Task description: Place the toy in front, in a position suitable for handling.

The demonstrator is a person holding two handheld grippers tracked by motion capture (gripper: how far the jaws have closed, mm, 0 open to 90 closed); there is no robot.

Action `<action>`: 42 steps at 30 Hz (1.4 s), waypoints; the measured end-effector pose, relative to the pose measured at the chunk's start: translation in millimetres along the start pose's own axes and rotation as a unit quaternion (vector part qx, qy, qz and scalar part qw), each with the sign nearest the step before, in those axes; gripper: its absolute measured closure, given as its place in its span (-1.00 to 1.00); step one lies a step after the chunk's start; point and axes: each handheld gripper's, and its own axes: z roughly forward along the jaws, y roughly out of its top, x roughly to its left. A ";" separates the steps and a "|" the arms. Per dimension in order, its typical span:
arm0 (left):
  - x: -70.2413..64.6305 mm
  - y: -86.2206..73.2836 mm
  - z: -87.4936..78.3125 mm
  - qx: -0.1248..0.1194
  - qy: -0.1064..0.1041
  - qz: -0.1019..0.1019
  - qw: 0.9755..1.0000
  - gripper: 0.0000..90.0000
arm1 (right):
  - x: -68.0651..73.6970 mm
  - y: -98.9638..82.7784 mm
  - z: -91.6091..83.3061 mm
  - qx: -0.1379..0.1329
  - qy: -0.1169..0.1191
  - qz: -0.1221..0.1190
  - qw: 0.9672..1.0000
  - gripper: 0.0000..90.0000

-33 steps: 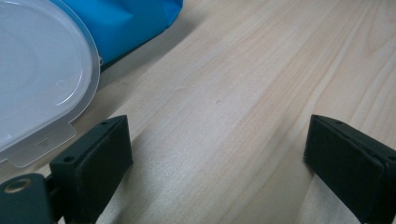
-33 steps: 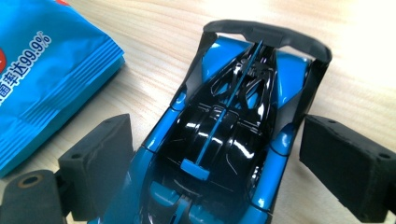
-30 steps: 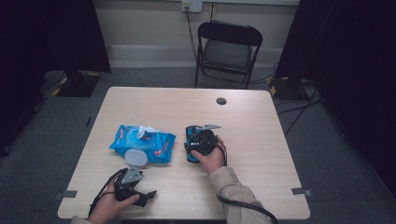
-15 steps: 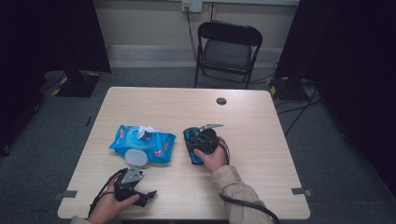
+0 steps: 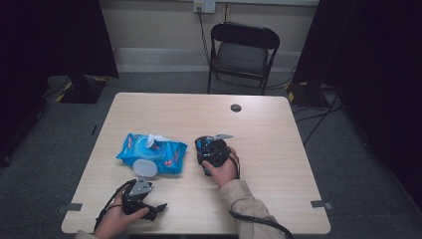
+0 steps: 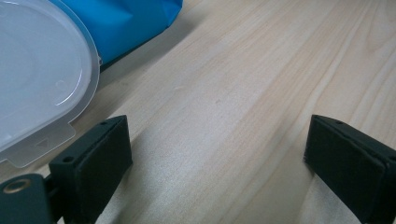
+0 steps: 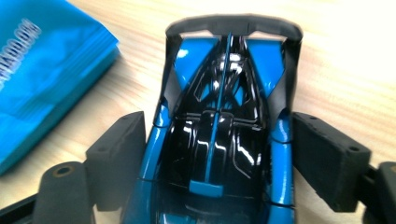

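At the left of the near edge of the pale wooden table, the left gripper is held low over the wood by the person's left hand, and no shift in it is seen against the earlier high views. In the left gripper view its jaws stand wide apart with only bare table between them.

Just beyond it, left of the table's middle, the blue soft plastic pack of wet wipes lies flat, its round translucent lid flipped open toward the near edge and a white wipe standing up from the opening.

Near the middle of the table, the blue and black toy racing car is straddled by the right gripper. Its jaws have just been closing and then easing out a little, with the car between them; both pads appear to lie against the car's blue flanks, though firm pressure cannot be told. Against the earlier views the car is hardly displaced. The grasp is judged to be forming, not yet settled, so a lift would seem premature.
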 end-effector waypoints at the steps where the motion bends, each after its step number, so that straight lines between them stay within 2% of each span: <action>1: 0.0 0.0 0.0 0.000 0.000 0.000 1.000 -0.85 | 0.0 0.0 0.0 0.000 0.000 0.000 1.000 -0.55; 2: 0.0 0.0 0.0 0.000 0.000 0.001 1.000 -0.85 | 3.0 -0.7 1.3 -0.004 -0.012 -0.005 1.000 -0.55; 7: 0.1 0.0 0.0 0.000 -0.001 0.001 1.000 -0.86 | 7.6 -1.1 1.2 -0.009 -0.032 -0.013 0.999 -0.49; 9: 0.1 0.0 0.0 0.000 -0.001 0.001 1.000 -0.86 | 8.0 -1.1 0.7 -0.009 -0.032 -0.015 0.999 -0.47; 10: 0.2 0.0 0.0 0.000 -0.001 0.001 1.000 -0.86 | 8.2 -0.4 -2.0 -0.010 -0.032 -0.027 0.999 -0.39; 11: 0.2 0.0 0.0 0.000 -0.001 0.001 1.000 -0.86 | 8.2 -0.4 -2.0 -0.010 -0.032 -0.027 0.999 -0.39; 12: 0.3 0.0 0.0 0.000 -0.002 0.002 1.000 -0.86 | 7.0 0.5 -3.5 -0.006 -0.030 -0.040 0.999 -0.39; 16: 0.3 0.0 0.0 0.000 -0.002 0.001 1.000 -0.86 | 2.5 0.6 -5.8 -0.003 -0.018 -0.039 0.999 -0.39; 21: 0.2 -0.1 0.3 -0.002 -0.002 -0.001 1.000 -0.86 | -0.8 0.3 -9.2 -0.006 -0.018 -0.043 0.999 -0.39; 28: 0.4 0.0 0.0 0.001 -0.002 0.003 1.000 -0.86 | -12.8 9.0 -24.7 -0.013 -0.017 -0.052 0.998 -0.38; 33: 0.4 0.0 0.0 0.001 -0.002 0.003 1.000 -0.86 | -21.8 13.7 -34.7 -0.020 -0.012 -0.047 0.999 -0.38; 37: 0.3 0.0 0.1 0.000 -0.001 0.001 1.000 -0.86 | -24.8 11.3 -29.5 -0.011 -0.011 -0.045 0.999 -0.38; 40: 0.3 0.0 0.3 -0.001 -0.002 0.001 1.000 -0.86 | -21.9 5.6 -22.3 0.005 -0.009 -0.054 0.998 -0.38; 42: 0.6 0.1 0.2 0.000 -0.002 0.003 1.000 -0.86 | -21.2 2.1 -18.5 0.006 -0.010 -0.052 0.999 -0.38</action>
